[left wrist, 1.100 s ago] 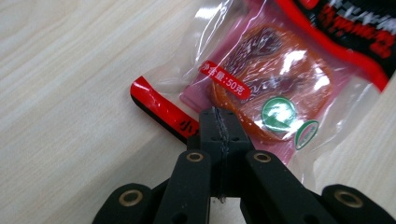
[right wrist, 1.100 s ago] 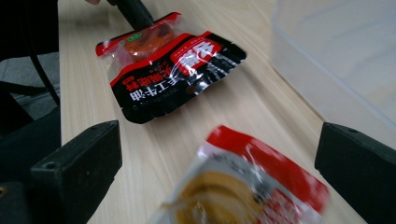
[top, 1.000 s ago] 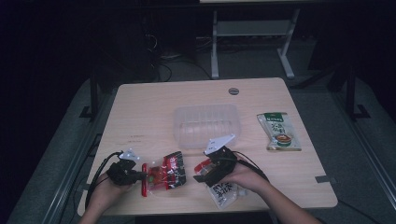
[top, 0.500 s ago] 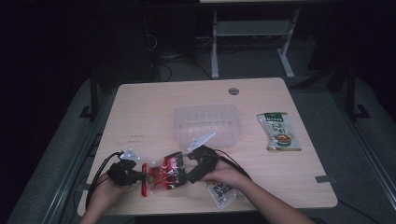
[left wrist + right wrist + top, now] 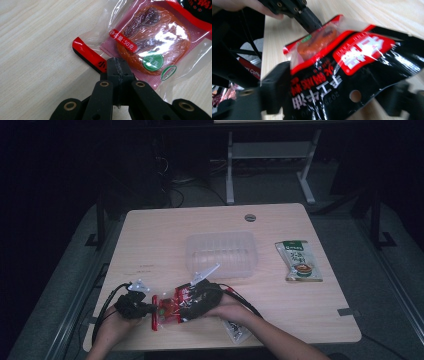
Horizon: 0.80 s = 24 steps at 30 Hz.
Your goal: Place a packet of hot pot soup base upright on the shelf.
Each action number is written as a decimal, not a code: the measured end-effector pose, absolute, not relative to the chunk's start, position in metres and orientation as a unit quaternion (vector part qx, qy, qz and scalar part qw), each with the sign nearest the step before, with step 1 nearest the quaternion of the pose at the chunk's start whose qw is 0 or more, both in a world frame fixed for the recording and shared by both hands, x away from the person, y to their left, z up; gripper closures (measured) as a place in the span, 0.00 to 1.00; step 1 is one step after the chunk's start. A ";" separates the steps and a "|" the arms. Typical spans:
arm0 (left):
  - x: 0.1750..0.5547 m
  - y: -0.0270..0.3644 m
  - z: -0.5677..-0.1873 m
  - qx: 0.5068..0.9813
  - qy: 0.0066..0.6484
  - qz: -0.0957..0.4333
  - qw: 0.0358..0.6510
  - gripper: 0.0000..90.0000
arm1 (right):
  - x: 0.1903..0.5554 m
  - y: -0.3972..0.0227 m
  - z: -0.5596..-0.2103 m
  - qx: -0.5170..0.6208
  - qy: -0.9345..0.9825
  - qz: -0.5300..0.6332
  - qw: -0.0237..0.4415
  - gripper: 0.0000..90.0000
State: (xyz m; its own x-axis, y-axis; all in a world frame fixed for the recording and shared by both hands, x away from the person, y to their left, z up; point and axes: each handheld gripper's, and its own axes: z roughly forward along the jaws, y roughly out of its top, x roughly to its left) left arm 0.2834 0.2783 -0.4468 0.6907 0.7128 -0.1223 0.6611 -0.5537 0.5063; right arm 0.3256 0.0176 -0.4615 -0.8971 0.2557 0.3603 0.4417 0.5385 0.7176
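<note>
A red and black snack packet (image 5: pixel 169 308) with a clear window lies near the table's front left. My left gripper (image 5: pixel 149 310) is shut on the packet's (image 5: pixel 150 47) red edge strip, jaws (image 5: pixel 117 62) pressed flat together on it. My right gripper (image 5: pixel 189 304) has come to the packet's other end. Its jaws have just been closing, and the packet's black printed end (image 5: pixel 352 62) lies between them. They stand apart on either side, and I see no pad pressing. The left gripper (image 5: pixel 309 20) shows beyond, pinching the far end.
A clear plastic container (image 5: pixel 220 252) stands mid-table, just behind the hands. A green packet (image 5: pixel 299 261) lies at the right. A pale packet (image 5: pixel 235 330) sits under the right forearm near the table's front edge (image 5: pixel 300 340). Cables trail from both grippers.
The right gripper has moved left from the pale packet to the red and black one, and its jaws now straddle that packet's end. The left gripper has stayed in place.
</note>
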 end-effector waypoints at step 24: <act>0.284 0.277 -0.447 0.887 0.372 0.051 0.270 1.00 | 0.323 0.020 -0.454 -0.150 -0.872 -0.460 0.076 0.99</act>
State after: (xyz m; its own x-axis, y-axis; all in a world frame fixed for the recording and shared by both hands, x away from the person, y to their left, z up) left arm 0.2845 0.2771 -0.4470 0.7188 0.6865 -0.1101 0.6316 -0.5785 0.5162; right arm 0.3229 0.0195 -0.4541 -0.9435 0.1907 0.2711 0.3314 0.5319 0.7792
